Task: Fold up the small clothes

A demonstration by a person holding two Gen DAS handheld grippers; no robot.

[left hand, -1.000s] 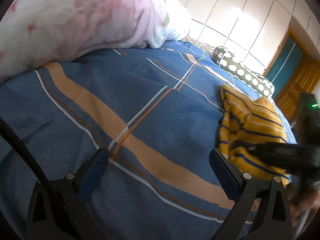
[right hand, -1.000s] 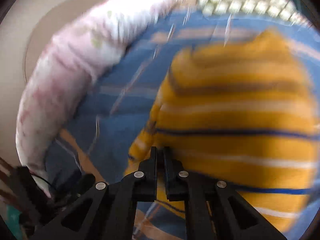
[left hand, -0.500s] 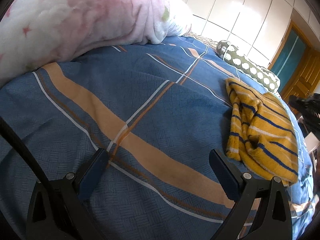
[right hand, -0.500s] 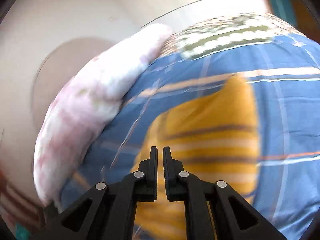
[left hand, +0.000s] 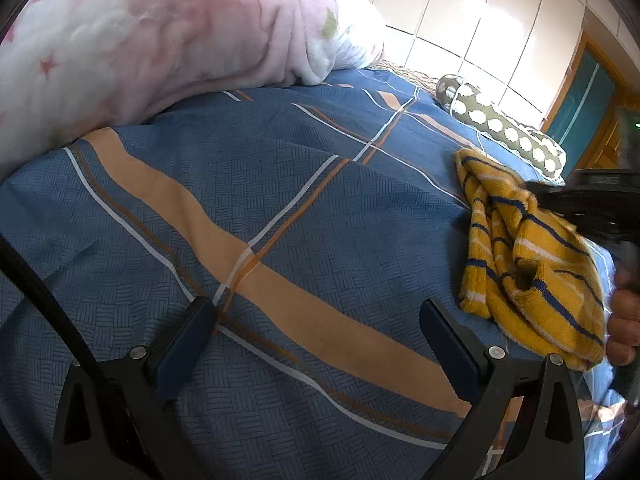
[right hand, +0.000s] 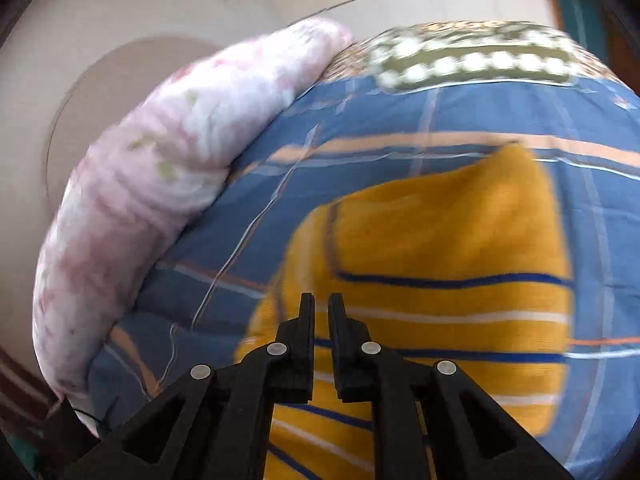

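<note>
Blue plaid bedspread (left hand: 280,216) underneath, white cupboard doors behind. Yellow striped sweater (left hand: 532,264) crumpled at its right side, flat on the cover, well right of the left gripper (left hand: 316,332). Left jaws wide apart over bare cloth, nothing between. Right gripper (right hand: 321,312) above the sweater's near edge, jaws a narrow slit and opening, nothing pinched. Pink blanket (left hand: 160,40) heaped far left; dotted bolster (left hand: 500,124) beyond the sweater.
</note>
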